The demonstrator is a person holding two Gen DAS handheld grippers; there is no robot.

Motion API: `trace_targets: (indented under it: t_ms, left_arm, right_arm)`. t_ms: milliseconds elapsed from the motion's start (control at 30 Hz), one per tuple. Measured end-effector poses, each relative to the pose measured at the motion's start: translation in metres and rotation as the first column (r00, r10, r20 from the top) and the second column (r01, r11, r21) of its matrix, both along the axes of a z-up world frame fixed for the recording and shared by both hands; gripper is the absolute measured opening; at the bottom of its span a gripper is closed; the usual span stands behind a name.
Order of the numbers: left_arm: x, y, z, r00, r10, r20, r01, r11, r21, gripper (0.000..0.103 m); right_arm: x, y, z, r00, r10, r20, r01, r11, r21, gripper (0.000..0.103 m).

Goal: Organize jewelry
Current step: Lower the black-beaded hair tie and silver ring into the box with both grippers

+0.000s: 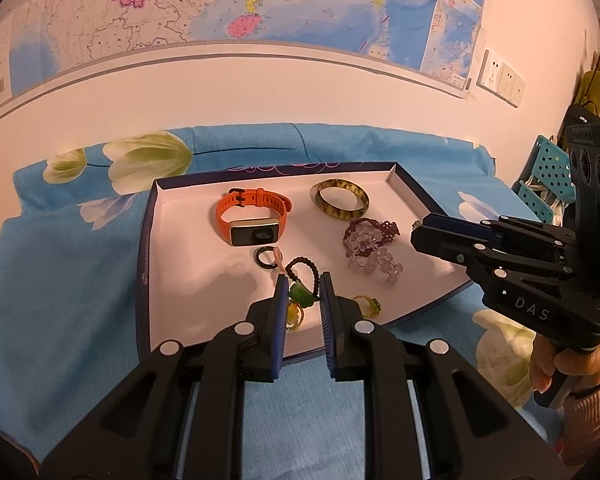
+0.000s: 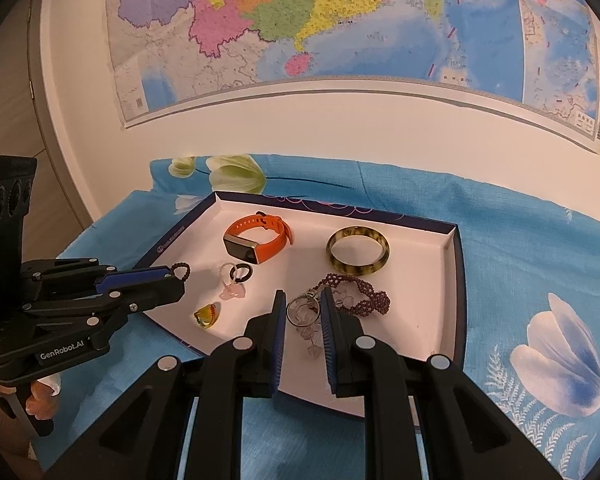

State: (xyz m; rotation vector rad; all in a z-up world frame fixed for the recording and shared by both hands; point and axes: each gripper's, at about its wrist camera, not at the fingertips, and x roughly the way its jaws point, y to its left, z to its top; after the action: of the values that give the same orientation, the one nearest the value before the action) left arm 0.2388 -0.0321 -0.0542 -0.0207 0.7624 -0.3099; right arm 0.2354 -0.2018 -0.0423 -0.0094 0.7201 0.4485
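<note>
Two grippers work over the tray (image 1: 152,264). Near its front edge, the left gripper (image 1: 303,285) pinches a dark beaded bracelet with a green charm (image 1: 302,295); the right gripper (image 2: 303,302), fingers spread, straddles a silver ring (image 2: 301,311) beside the purple beaded bracelet (image 2: 360,290).

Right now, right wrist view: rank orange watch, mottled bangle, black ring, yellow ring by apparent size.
1. orange watch and mottled bangle: look alike, no ranking
2. yellow ring, though nearer the camera, so unsure
3. black ring
</note>
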Motion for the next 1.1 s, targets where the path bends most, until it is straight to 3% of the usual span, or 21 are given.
trace_targets:
  t_ms: [1100]
  left_arm:
    - [0.028, -0.003, -0.015, 0.998, 0.031, -0.050, -0.030, 0.999, 0.026, 0.016]
  right_arm:
    - [0.027, 0.005, -0.018, 0.998, -0.011, -0.067, 0.009, 1.000, -0.029, 0.016]
